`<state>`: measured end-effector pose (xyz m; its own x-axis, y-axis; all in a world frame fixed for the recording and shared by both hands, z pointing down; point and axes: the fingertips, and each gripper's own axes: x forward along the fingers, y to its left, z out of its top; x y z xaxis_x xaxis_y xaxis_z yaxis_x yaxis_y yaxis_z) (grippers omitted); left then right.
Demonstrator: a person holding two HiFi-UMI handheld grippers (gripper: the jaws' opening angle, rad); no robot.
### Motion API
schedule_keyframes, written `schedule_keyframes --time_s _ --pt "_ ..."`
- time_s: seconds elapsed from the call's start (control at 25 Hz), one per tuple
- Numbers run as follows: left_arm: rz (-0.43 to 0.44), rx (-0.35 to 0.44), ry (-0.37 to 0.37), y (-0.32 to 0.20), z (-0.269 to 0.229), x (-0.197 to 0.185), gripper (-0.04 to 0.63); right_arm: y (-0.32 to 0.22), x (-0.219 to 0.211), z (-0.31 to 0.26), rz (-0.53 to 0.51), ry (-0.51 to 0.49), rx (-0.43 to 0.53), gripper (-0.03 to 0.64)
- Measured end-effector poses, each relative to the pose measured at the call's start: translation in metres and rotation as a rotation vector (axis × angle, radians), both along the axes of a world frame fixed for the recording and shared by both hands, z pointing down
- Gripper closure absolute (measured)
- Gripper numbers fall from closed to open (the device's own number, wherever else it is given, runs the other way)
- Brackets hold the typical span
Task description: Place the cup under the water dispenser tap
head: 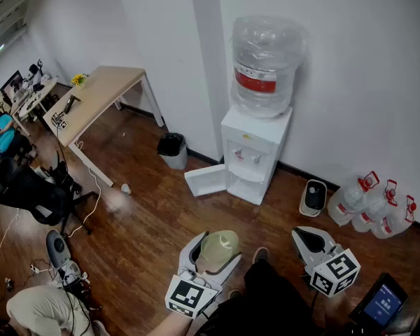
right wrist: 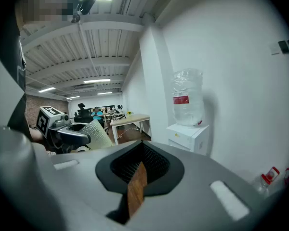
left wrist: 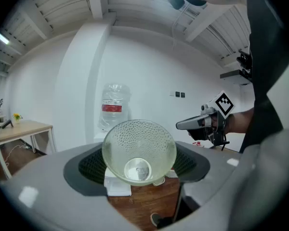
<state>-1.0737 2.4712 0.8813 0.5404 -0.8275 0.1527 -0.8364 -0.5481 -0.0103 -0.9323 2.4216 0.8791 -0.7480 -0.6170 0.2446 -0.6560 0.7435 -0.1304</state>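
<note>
A clear dimpled plastic cup (head: 219, 248) is gripped by my left gripper (head: 211, 255), low in the head view, over the wooden floor. In the left gripper view the cup (left wrist: 139, 150) lies on its side between the pads, mouth toward the camera; the left gripper (left wrist: 139, 163) is shut on it. The white water dispenser (head: 255, 152) with its big bottle (head: 265, 65) stands against the wall ahead, taps (head: 246, 156) in its recess. My right gripper (head: 312, 242) hangs to the right, jaws together, nothing held. The right gripper (right wrist: 140, 171) shows only a sliver of floor between its jaws.
The dispenser's lower cabinet door (head: 206, 180) hangs open to the left. A black bin (head: 172, 149) stands left of it, several water jugs (head: 374, 205) and a small device (head: 313, 197) to the right. A desk (head: 98, 96), an office chair (head: 35, 194) and a person (head: 35, 306) are at left.
</note>
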Motion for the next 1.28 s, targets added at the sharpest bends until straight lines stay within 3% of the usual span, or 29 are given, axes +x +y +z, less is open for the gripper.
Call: schedule_keyframes --time_s 0.36,0.52,0.76,0.88,1.28 --pt "0.013 -0.007 -0.025 -0.094 -0.002 0.016 0.314 -0.099 0.009 0.004 -0.010 -0.021 -0.002 0.615" --pt "-0.003 -0.023 -0.041 -0.142 -0.004 0.019 0.314 -0.144 0.010 0.005 -0.035 0.023 0.013 0.615" --pt "0.000 -0.116 -0.069 -0.206 0.020 0.032 0.314 -0.206 0.019 0.005 -0.061 -0.014 0.018 0.615" --pt "0.004 -0.123 -0.068 -0.227 0.024 0.035 0.314 -0.224 0.019 0.009 -0.081 -0.017 0.008 0.615" --pt "0.049 -0.200 -0.078 -0.289 0.049 -0.013 0.314 -0.280 -0.021 0.003 -0.027 -0.032 -0.012 0.615"
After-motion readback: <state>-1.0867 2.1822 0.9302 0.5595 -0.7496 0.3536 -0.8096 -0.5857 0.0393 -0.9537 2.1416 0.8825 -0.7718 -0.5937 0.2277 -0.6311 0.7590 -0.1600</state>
